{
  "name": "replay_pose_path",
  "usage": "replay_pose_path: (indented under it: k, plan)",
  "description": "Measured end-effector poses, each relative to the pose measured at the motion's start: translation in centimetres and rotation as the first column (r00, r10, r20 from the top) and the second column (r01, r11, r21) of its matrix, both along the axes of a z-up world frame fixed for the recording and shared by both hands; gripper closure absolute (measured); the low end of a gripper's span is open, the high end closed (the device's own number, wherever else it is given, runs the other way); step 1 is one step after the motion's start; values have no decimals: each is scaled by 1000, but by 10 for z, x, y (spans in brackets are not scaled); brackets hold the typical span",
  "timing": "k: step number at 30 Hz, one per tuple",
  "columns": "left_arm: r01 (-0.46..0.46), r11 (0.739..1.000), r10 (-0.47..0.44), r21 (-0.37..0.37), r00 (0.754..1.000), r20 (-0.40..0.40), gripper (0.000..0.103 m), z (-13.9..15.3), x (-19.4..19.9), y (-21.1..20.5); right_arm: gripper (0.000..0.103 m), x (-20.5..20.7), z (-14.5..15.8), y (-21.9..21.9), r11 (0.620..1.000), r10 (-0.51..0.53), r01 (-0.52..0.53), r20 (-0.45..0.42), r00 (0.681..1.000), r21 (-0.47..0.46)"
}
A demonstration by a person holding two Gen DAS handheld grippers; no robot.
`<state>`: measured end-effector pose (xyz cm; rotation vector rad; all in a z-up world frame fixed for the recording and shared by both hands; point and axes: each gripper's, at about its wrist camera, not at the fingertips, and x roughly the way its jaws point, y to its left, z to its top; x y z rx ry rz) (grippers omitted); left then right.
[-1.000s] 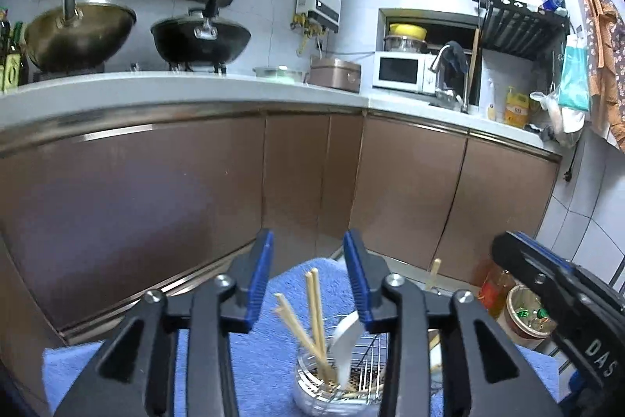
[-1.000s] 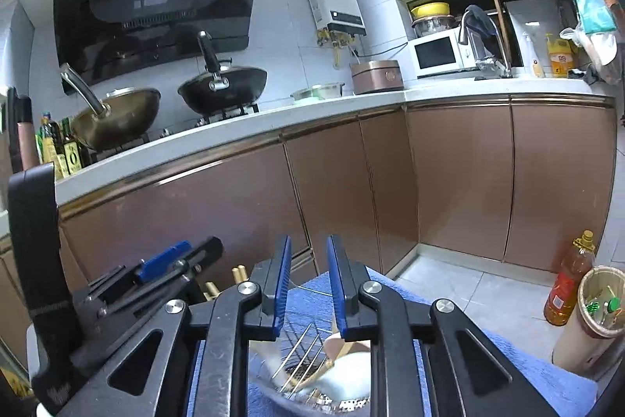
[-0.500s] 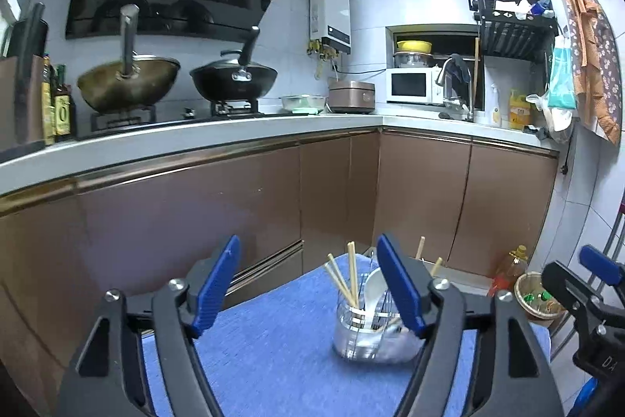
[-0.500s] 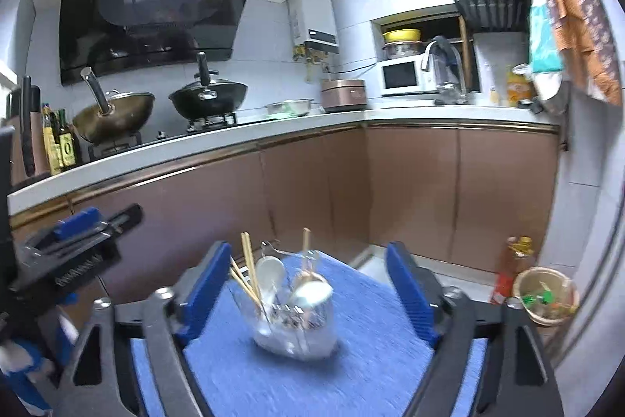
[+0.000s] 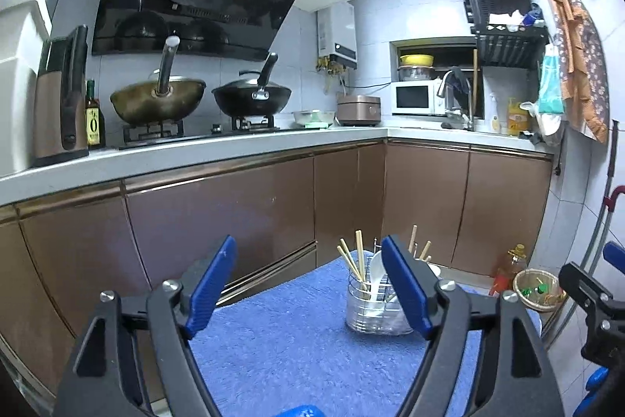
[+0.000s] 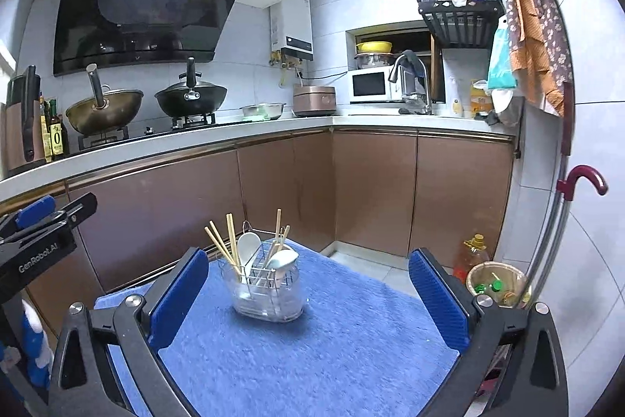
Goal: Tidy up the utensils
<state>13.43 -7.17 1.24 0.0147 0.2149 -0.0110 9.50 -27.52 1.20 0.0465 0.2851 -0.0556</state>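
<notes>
Our left gripper (image 5: 308, 284) and right gripper (image 6: 308, 296) have just been opening; both jaws stand released, with nothing between them. Beyond them on the blue mat (image 6: 312, 350) stands the clear holder (image 6: 269, 296), with chopsticks (image 6: 224, 245) and spoons (image 6: 248, 247) upright inside.

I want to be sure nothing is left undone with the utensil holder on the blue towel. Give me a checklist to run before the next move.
1. Left gripper empty, jaws just opened wider: ok.
2. Right gripper empty, jaws just opened wide: ok.
3. Utensil holder upright on the blue towel, clear of both grippers: ok.
4. Chopsticks stand in the holder: ok.
5. White spoons sit in the holder: ok.
6. Loose utensils left on the towel: none visible; near edge hidden by the grippers, so cannot tell.
</notes>
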Motion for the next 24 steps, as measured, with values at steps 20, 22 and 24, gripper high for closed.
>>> replay_pose_path:
  k: [20, 22, 24]
  plan:
    - [23, 1000, -23, -5, 993, 115, 27, 17, -84, 35, 0, -70, 16, 18, 998, -37, 39, 55, 998, -40]
    - [26, 1000, -25, -2, 993, 113, 27, 16, -89, 37, 0, -74, 17, 20, 998, -36, 38, 61, 998, -44]
    - [26, 1000, -26, 3, 994, 110, 27, 15, -92, 38, 0, -79, 18, 23, 998, -34, 38, 66, 997, -52]
